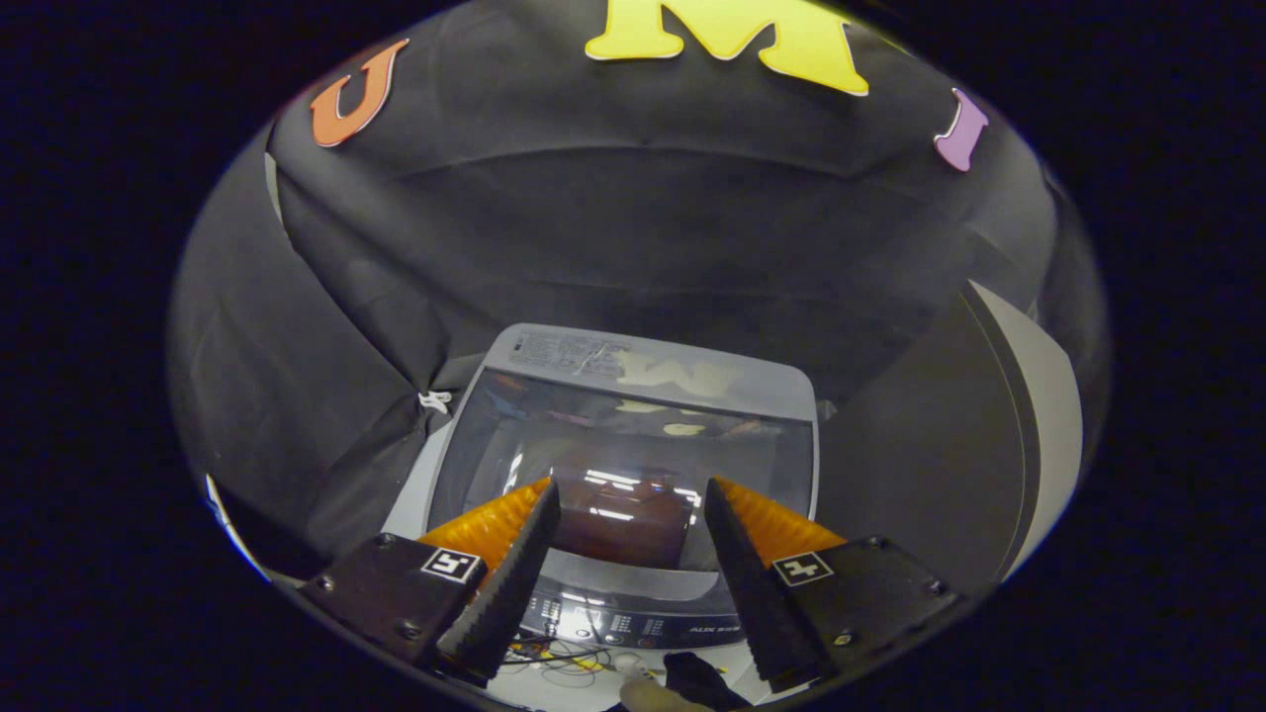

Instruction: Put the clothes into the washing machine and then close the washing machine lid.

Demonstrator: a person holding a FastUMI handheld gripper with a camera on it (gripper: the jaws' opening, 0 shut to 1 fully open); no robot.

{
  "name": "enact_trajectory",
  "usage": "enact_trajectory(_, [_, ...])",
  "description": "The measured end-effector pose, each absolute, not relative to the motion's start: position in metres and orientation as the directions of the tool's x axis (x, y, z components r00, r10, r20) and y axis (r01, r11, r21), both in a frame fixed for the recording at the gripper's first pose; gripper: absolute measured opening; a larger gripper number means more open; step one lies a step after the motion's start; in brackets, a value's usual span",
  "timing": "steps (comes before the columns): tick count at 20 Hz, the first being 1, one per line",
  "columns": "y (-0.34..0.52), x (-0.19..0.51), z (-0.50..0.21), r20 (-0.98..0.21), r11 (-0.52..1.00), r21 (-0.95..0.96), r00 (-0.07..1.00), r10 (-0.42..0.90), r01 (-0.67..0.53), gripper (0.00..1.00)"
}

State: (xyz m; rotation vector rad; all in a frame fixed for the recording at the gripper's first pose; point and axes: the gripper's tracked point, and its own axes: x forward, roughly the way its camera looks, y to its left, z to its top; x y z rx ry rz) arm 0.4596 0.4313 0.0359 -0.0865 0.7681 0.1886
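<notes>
My gripper [631, 494] hangs wide and empty above the washing machine [633, 465]. Its glass lid [623, 475] looks down; I might strike it

Grey panel [1029, 415] leans at right; tangled wires [554, 663] on white surface below (w/ a dark object beside).

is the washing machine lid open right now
No, the glass lid lies flat over the washing machine, beyond the open, empty gripper.
</notes>
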Motion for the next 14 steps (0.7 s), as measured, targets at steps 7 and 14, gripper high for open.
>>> enact_trajectory(7, [0.419, 0.44, 0.055, -0.578, 0.95, -0.046, 0.784, 0.228, -0.31, 0.93])
enact_trajectory(14, [0.367, 0.34, 0.106, -0.404, 0.958, -0.074, 0.886, 0.226, -0.278, 0.92])
